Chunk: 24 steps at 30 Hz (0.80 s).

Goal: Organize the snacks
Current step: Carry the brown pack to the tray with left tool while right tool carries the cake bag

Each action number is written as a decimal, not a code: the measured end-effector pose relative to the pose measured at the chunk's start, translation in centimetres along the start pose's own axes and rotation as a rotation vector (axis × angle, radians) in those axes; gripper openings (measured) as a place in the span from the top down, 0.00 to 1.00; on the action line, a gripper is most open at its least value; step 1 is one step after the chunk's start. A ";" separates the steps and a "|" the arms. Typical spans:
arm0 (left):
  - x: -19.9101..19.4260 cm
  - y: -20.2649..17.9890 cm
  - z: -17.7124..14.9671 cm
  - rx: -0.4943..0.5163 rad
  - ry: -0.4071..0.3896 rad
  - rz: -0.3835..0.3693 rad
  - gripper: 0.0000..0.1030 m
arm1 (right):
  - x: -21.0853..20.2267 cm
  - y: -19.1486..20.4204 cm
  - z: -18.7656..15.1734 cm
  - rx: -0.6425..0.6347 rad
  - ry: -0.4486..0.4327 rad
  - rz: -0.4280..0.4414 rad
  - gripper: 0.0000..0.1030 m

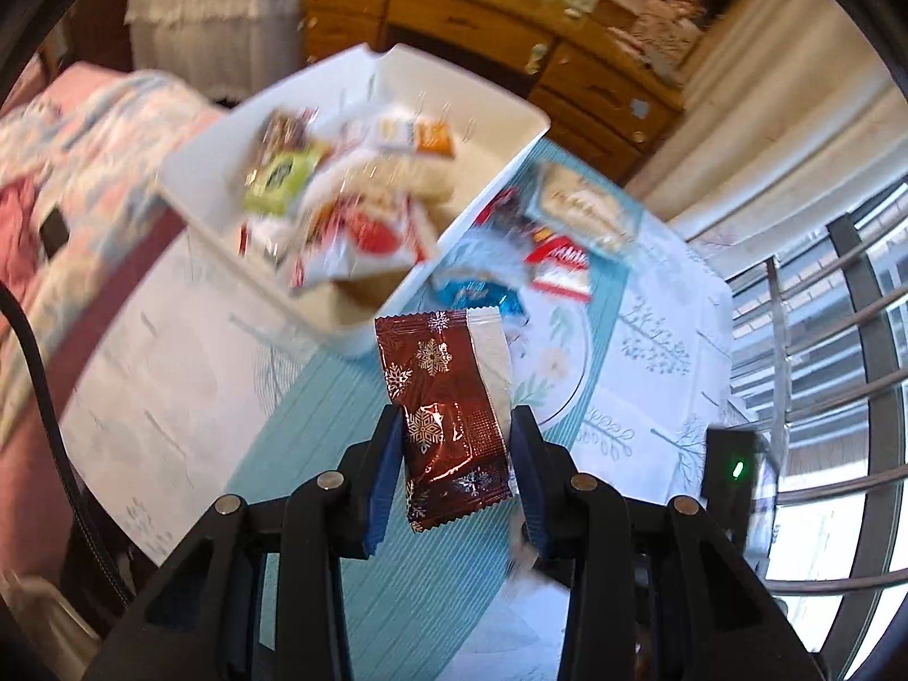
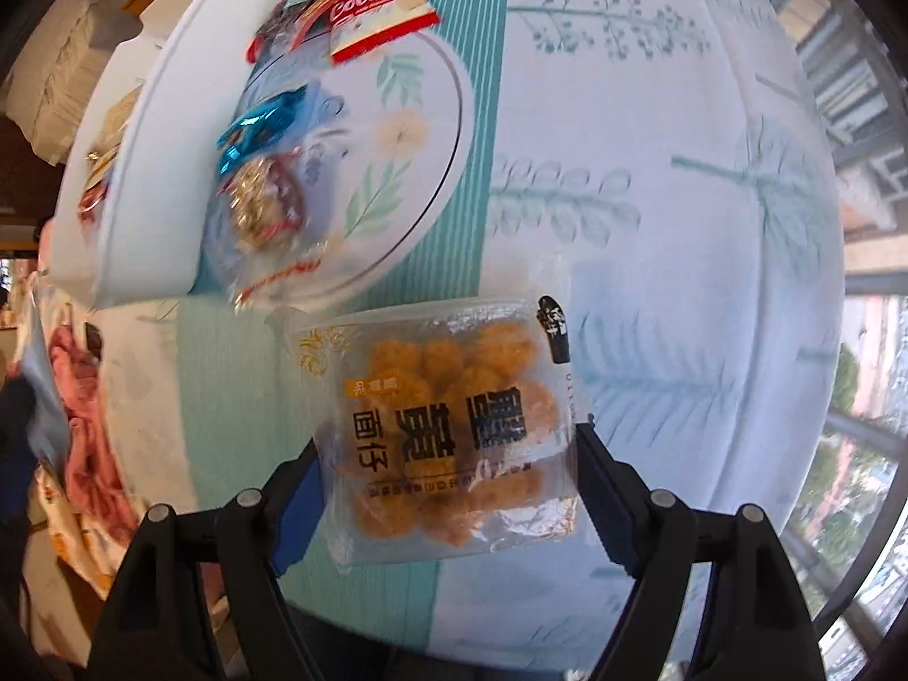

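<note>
My left gripper (image 1: 457,425) is shut on a dark red packet with snowflakes (image 1: 448,397), lifted above the teal-striped cloth. Just beyond it stands a white bin (image 1: 363,335) holding several snack packets. In the right wrist view my right gripper (image 2: 448,442) has its wide-set jaws shut on a clear packet of orange-brown snack balls (image 2: 442,431), held over the table. The bin's wall (image 2: 147,170) is at the upper left there. Loose snacks lie beside the bin: a red-and-white cookies packet (image 2: 374,5), a blue foil packet (image 2: 255,130) and a clear bag of golden pieces (image 2: 267,210).
The table wears a white cloth with teal leaf print (image 2: 652,198). A bed with pink covers (image 1: 68,170) lies to the left, a wooden dresser (image 1: 482,28) behind. Window railings (image 1: 823,340) run along the right. A black device with a green light (image 1: 732,465) sits beside my left gripper.
</note>
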<state>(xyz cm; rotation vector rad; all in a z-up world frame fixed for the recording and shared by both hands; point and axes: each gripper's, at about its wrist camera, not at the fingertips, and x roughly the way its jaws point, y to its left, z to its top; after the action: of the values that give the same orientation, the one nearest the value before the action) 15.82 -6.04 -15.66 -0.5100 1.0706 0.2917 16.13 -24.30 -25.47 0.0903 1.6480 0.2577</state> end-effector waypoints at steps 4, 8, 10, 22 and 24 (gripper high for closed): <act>-1.6 -0.6 1.8 0.067 -0.030 -0.022 0.65 | -1.6 0.6 0.0 0.012 -0.024 0.024 0.22; -3.3 -0.4 3.8 0.134 -0.061 -0.053 0.65 | -3.8 2.5 0.8 0.022 -0.079 0.017 0.22; -4.1 0.3 5.0 0.158 -0.080 -0.057 0.65 | -4.3 3.5 1.6 0.040 -0.106 0.025 0.22; -4.2 7.3 11.3 0.267 -0.119 -0.023 0.65 | -6.0 13.4 3.8 0.086 -0.358 0.066 0.22; -4.2 8.6 12.1 0.282 -0.132 -0.023 0.65 | -6.2 14.7 4.2 0.081 -0.402 0.063 0.22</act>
<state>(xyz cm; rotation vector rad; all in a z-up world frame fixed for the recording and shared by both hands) 19.13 7.72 -9.52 -0.2470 0.9582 0.1485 19.50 -10.84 -16.49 0.2404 1.2561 0.2047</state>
